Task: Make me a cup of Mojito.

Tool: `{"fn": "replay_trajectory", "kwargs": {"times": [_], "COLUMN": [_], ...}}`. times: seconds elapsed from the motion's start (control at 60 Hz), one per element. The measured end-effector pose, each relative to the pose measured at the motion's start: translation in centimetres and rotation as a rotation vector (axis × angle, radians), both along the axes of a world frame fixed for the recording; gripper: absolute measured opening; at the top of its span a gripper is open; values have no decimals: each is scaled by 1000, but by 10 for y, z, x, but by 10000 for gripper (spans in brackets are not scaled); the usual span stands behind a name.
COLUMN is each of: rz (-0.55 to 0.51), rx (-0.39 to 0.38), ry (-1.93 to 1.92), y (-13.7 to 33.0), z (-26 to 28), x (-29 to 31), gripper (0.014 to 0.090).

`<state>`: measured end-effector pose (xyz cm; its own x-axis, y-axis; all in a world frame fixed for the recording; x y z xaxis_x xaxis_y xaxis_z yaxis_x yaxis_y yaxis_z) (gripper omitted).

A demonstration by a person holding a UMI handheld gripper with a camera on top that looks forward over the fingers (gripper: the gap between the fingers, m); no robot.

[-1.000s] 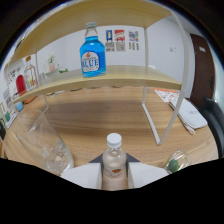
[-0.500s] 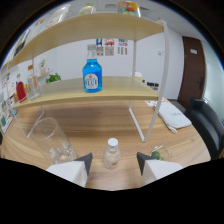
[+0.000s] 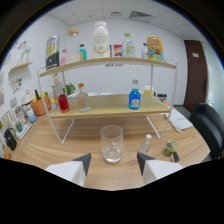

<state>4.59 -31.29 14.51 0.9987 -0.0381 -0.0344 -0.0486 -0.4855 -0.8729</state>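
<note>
Gripper view: I hold the hand-held gripper (image 3: pixel 113 165) low over the wooden bench (image 3: pixel 60 142), its two pale fingers spread apart and gripping nothing. Just ahead of the gap between them stands a clear glass tumbler (image 3: pixel 111 143), upright on the bench, with what looks like ice in its base. To the right of it, near the right finger, a small clear bottle with a white cap (image 3: pixel 145 144) stands upright, and just beyond that lies a bit of green, possibly mint or lime (image 3: pixel 170 148); I cannot tell which. Behind the tumbler rises a two-tier shelf rack (image 3: pixel 107 107) with white wire legs and light wood boards. On its lower board I see a blue bottle (image 3: pixel 134 98), a red bottle (image 3: pixel 63 102) and a clear bottle (image 3: pixel 83 99); the upper board carries taller bottles and jars. A dark chair (image 3: pixel 207 127) sits at the right.
</note>
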Motion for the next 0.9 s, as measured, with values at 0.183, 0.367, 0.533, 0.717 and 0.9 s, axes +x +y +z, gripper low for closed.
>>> {"fn": "replay_trajectory", "kwargs": {"times": [0.183, 0.367, 0.533, 0.717, 0.9], "rz": [9, 13, 32, 84, 121], "rx": [5, 81, 151, 237, 310], "ry": [7, 25, 53, 39, 59], "y": [-8, -2, 12, 46, 104], "z": [8, 74, 153, 223, 252], "x": [-27, -56, -101, -160, -197], "gripper": [856, 853, 852, 853, 853]}}
